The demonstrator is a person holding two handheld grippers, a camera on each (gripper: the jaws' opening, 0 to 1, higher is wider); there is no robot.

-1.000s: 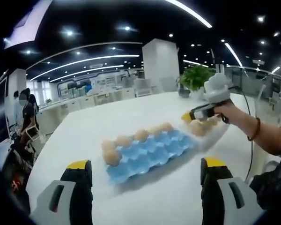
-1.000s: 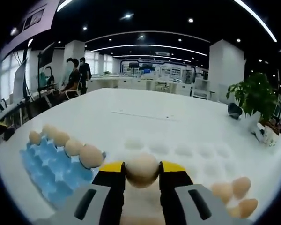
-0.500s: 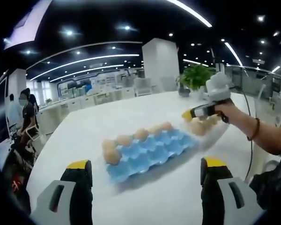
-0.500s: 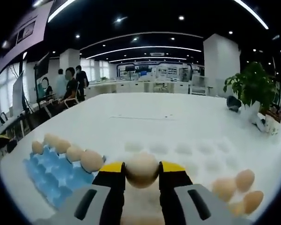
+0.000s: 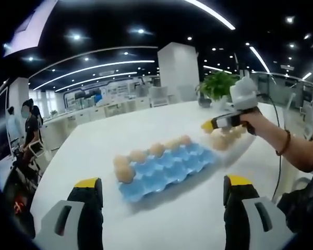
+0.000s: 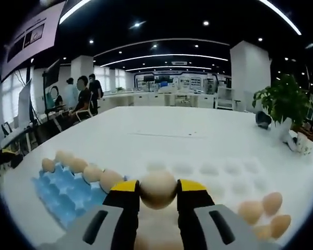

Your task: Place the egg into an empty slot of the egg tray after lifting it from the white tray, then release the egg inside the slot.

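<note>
The egg (image 6: 158,189) sits at the lower centre of the right gripper view, clamped between the yellow-tipped jaws of the right gripper (image 6: 158,192), which press on its two flanks; it looks lifted clear of the white tray (image 6: 235,174), whose shallow hollows spread across the lower right with a few eggs remaining at the bottom right. The blue egg tray (image 6: 62,190) lies to the lower left of the held egg in that view, with a row of eggs filling its far edge and the nearer blue cups apparently free. So the coming move, as I judge it, is a carry toward the left of the frame and down into one of those open cups; the egg's long axis cannot be told from here. In the left gripper view the right gripper (image 5: 219,124) appears at the upper right, held in a hand (image 5: 255,124) above the white tray's end, just beyond the egg tray (image 5: 167,169) at centre. The left gripper (image 5: 161,190) has its jaws wide apart at the bottom of its own view, holding nothing and touching nothing, nearer the blue tray but not carrying.
</note>
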